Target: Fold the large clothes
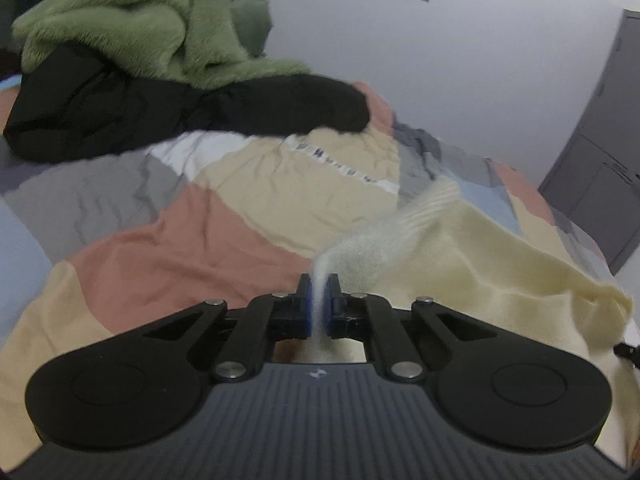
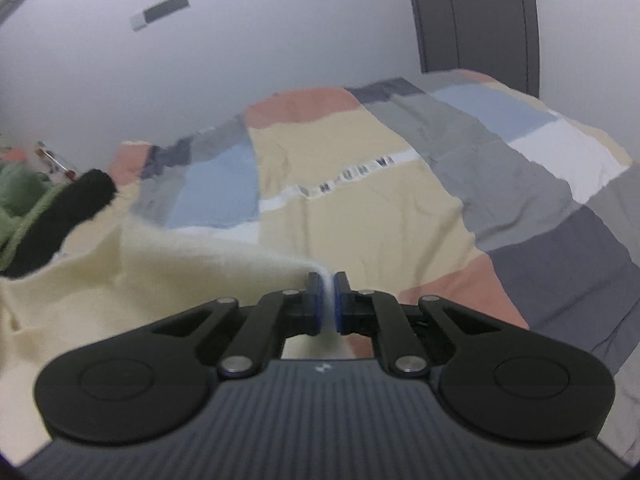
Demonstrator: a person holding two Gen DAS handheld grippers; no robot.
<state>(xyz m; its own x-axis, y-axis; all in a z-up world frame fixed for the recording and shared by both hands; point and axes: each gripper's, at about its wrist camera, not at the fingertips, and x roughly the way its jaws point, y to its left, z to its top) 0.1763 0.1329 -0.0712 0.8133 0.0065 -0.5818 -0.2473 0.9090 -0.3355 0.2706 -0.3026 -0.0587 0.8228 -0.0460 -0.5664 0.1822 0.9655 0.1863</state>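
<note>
Far left on the bed [image 1: 168,248]: a heap of fuzzy green garment [image 1: 132,28] over a black garment [image 1: 168,116], well apart from the work. Patchwork bedcover of peach, grey, blue and cream blocks underneath.

Next, left gripper [image 1: 319,280], pinched tight on an edge of the cream knit garment [image 1: 480,272]; blue pads nearly meeting, only a thin fold of fabric between. From there, cloth fanning out rightward across the bed, ribbed band visible just beyond the pinch, loose folds sagging toward the far right edge.

Further right, right gripper [image 2: 327,278], likewise clamped down on another edge of the same cream knit, a sliver of fabric squeezed between the pads, the rest spreading off to its left.

Probably soft, light and floppy, slightly fleecy; no stiffness, so likely to droop and bunch wherever unsupported. Not fragile, though prone to stretching under a hard pull. Best taken at hems or corners, both ends together, kept taut between the two grips. Pale cream-yellow, plain, rumpled rather than flat.
</note>
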